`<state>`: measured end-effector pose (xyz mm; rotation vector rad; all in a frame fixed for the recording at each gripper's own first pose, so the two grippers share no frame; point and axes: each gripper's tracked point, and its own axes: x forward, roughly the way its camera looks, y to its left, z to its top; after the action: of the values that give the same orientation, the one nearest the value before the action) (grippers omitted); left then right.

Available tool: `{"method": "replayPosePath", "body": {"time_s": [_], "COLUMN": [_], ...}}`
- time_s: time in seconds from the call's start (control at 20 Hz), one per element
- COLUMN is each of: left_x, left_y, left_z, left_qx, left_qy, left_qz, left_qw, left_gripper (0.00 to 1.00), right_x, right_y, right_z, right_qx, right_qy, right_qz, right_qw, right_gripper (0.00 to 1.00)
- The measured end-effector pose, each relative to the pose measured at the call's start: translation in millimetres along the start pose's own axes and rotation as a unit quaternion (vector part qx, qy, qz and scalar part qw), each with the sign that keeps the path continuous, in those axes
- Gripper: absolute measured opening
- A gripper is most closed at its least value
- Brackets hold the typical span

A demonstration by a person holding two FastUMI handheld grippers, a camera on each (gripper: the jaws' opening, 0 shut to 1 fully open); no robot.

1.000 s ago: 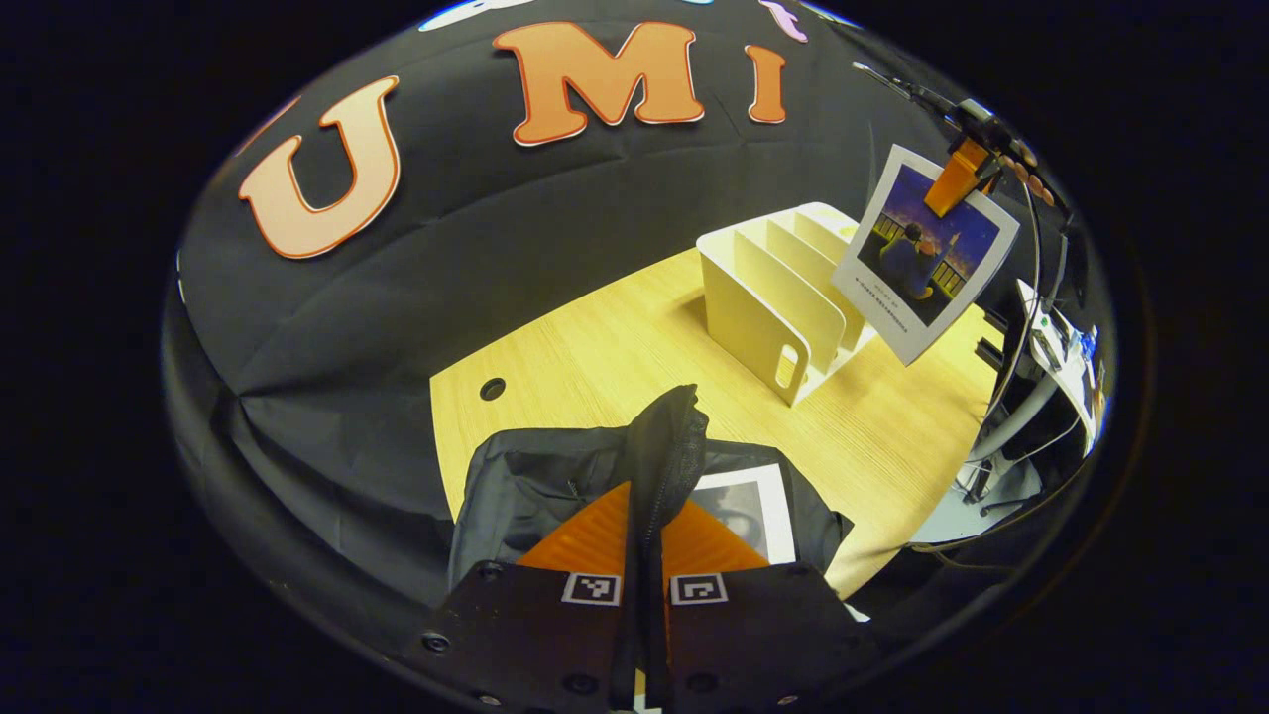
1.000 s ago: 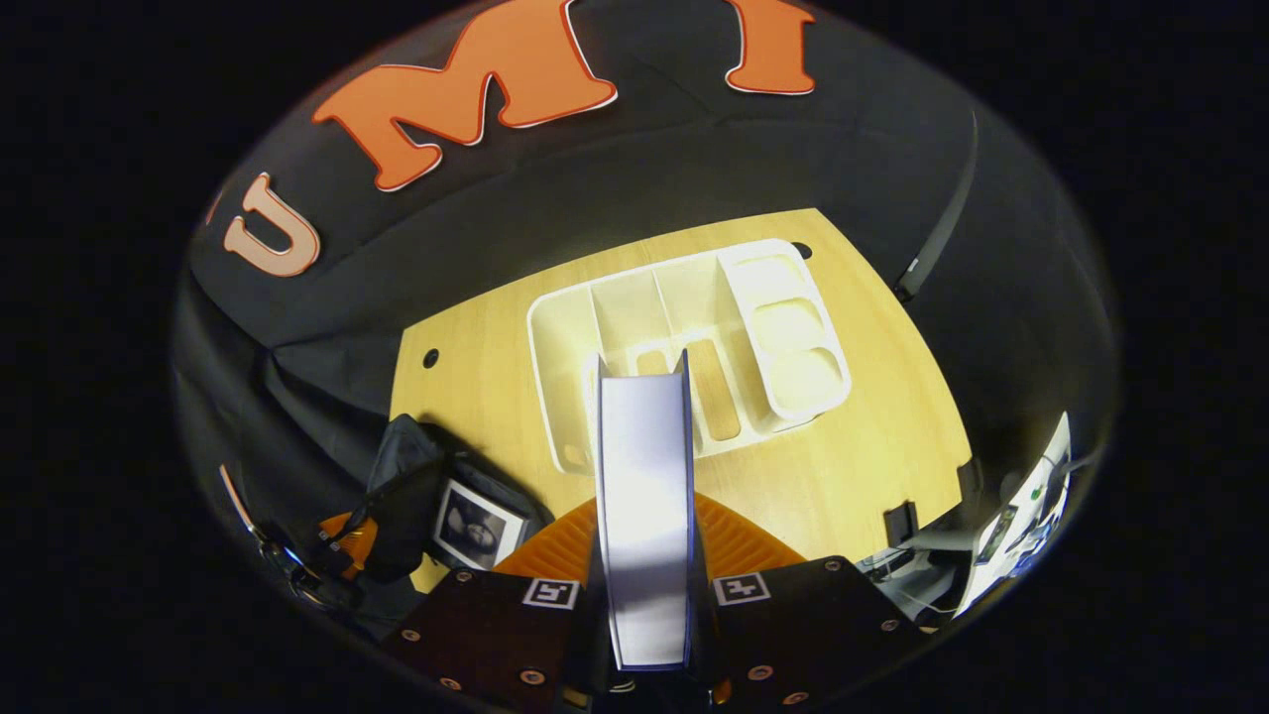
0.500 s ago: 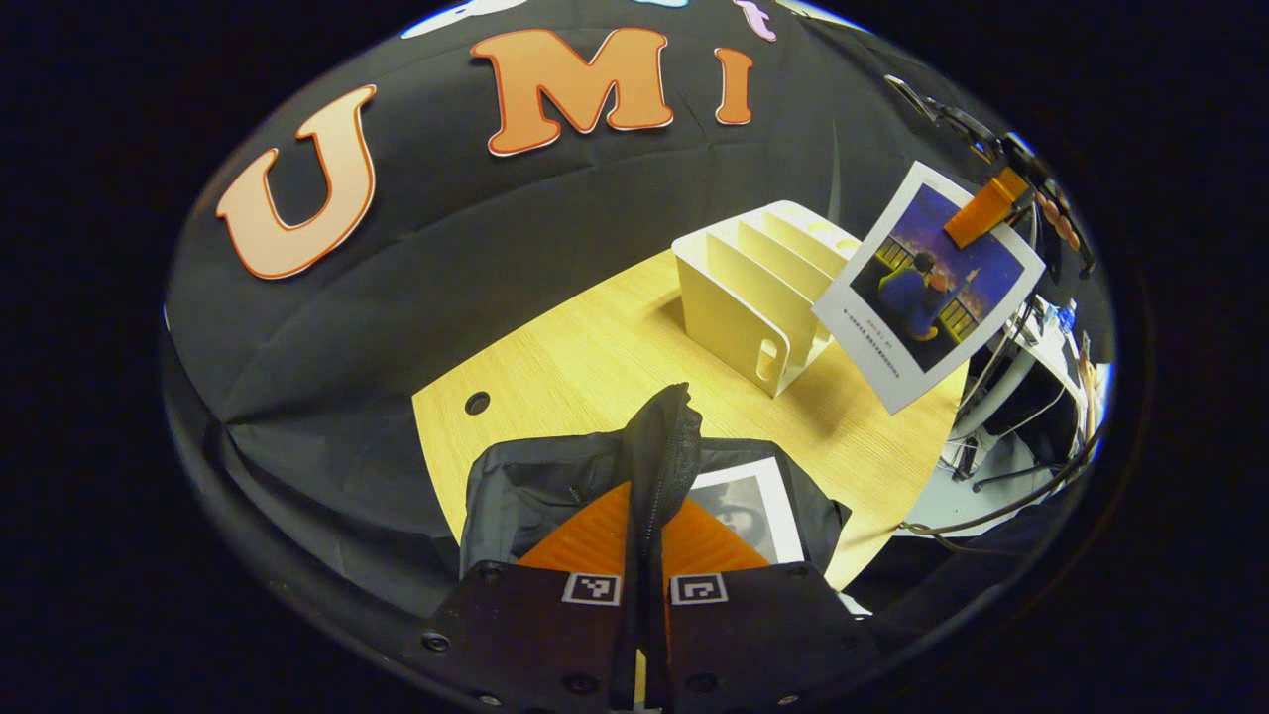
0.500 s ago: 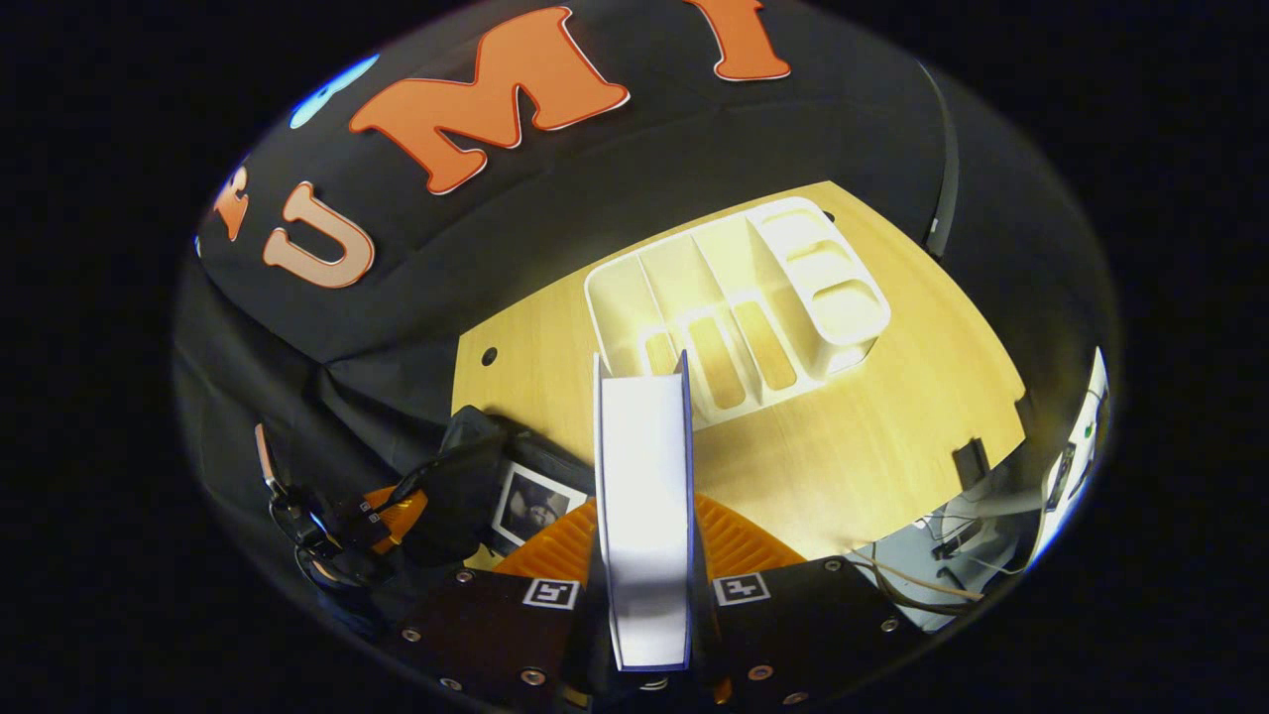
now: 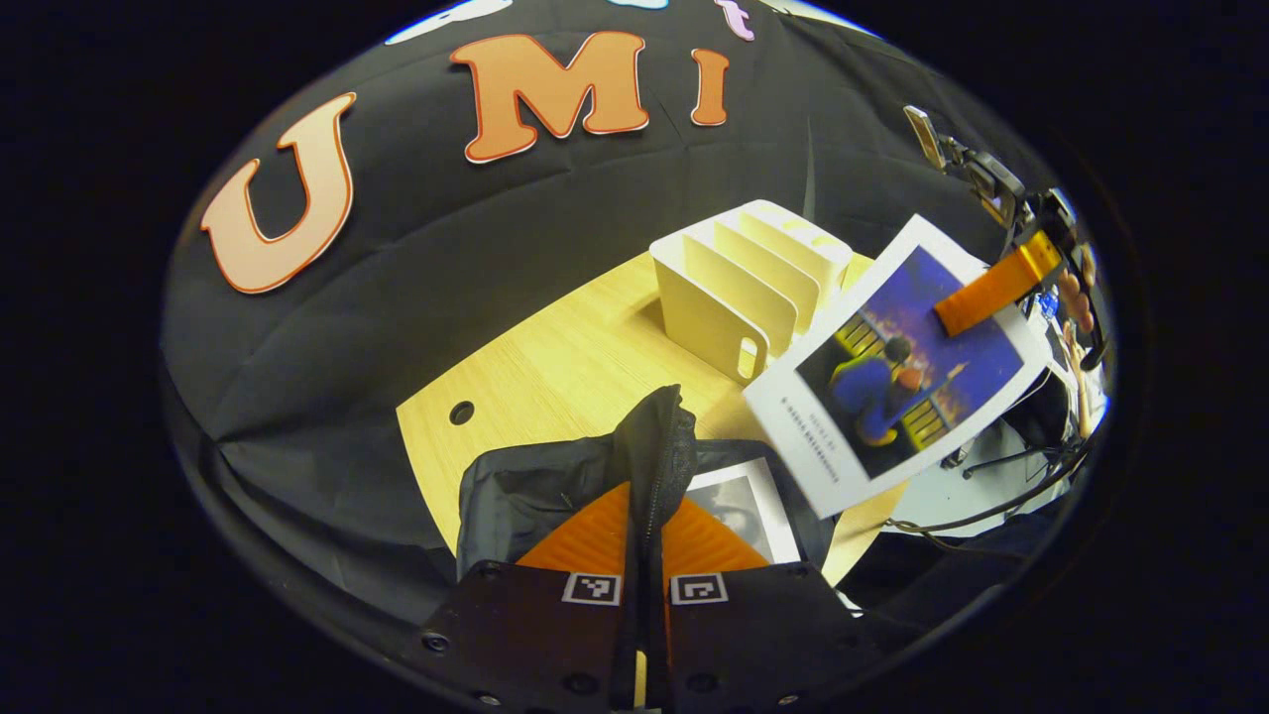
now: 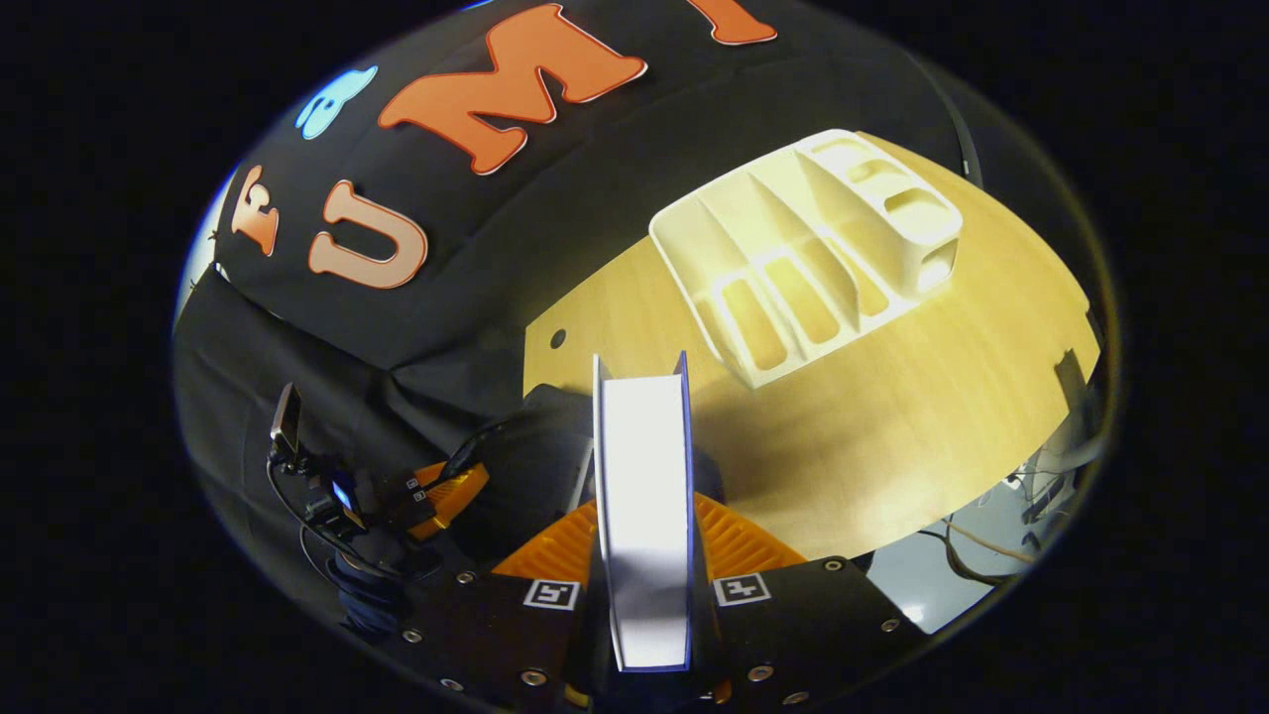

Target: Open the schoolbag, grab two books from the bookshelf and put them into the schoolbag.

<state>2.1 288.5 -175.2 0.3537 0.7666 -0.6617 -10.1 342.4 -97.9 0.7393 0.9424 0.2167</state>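
schoolbag (image 5: pixel 516 486) interior, hidden by flap

In the left gripper view the blue-covered book (image 5: pixel 902 372), pinched by the right gripper (image 5: pixel 991 293), has come away from above the bookshelf (image 5: pixel 739 288) and swung down toward the schoolbag (image 5: pixel 555 486); a second ago it hung high beside the bookshelf's far end, and now it tilts flatter, its lower corner just beside the schoolbag's open mouth; in the right gripper view the bookshelf (image 6: pixel 813 268) has slid from straight ahead of the book (image 6: pixel 644 516) to the upper right, while the schoolbag (image 6: pixel 535 466) and the left gripper (image 6: pixel 441 491) have drawn closer beneath the book's edge.
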Motion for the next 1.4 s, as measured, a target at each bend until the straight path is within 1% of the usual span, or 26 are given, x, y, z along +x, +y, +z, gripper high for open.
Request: {"method": "replayPosePath", "body": {"time_s": [0.1, 0.2, 0.35, 0.4, 0.5, 0.7, 0.9, 1.25, 1.3, 1.35, 1.4], "left_x": [1.8, 2.6, 4.9, 4.9, 6.8, 6.0, 13.2, 22.9, 24.8, 26.9, 27.9], "left_y": [-1.9, -0.3, -3.4, -3.7, -1.7, -5.9, -12.5, -22.4, -25.2, -26.9, -32.0], "left_z": [1.3, 3.1, 4.2, 5.7, 5.7, 5.0, 8.8, 16.3, 17.0, 17.5, 16.7], "left_qx": [0.002, 0.002, -0.011, -0.013, -0.016, -0.029, -0.047, -0.073, -0.073, -0.074, -0.073], "left_qy": [-0.006, -0.008, -0.013, -0.016, -0.017, -0.015, -0.014, -0.015, -0.014, -0.013, -0.011], "left_qz": [-0.003, -0.004, -0.008, -0.007, -0.003, -0.001, -0.005, -0.006, -0.007, -0.006, -0.010], "left_qw": [1.000, 1.000, 1.000, 1.000, 1.000, 0.999, 0.999, 0.997, 0.997, 0.997, 0.997], "left_gripper": [0.05, 0.04, 0.05, 0.05, 0.04, 0.04, 0.05, 0.05, 0.12, 0.05, 0.05], "right_x": [24.3, 45.7, 75.5, 84.4, 104.8, 130.3, 147.8, 167.0, 169.8, 169.5, 173.0], "right_y": [7.3, 18.7, 38.2, 42.0, 43.4, 49.0, 52.2, 59.0, 59.3, 59.1, 59.5], "right_z": [-10.7, -20.6, -21.1, -22.5, -27.8, -47.2, -56.9, -77.4, -79.3, -81.2, -84.7], "right_qx": [0.004, 0.013, 0.023, 0.028, 0.038, 0.091, 0.129, 0.167, 0.173, 0.177, 0.181], "right_qy": [0.006, 0.010, -0.003, -0.006, -0.012, -0.006, -0.008, -0.018, -0.024, -0.027, -0.026], "right_qz": [0.016, 0.044, 0.087, 0.095, 0.097, 0.113, 0.125, 0.142, 0.144, 0.146, 0.148], "right_qw": [1.000, 0.999, 0.996, 0.995, 0.995, 0.989, 0.984, 0.975, 0.974, 0.973, 0.972], "right_gripper": [0.34, 0.34, 0.33, 0.33, 0.33, 0.33, 0.33, 0.33, 0.33, 0.33, 0.33]}}
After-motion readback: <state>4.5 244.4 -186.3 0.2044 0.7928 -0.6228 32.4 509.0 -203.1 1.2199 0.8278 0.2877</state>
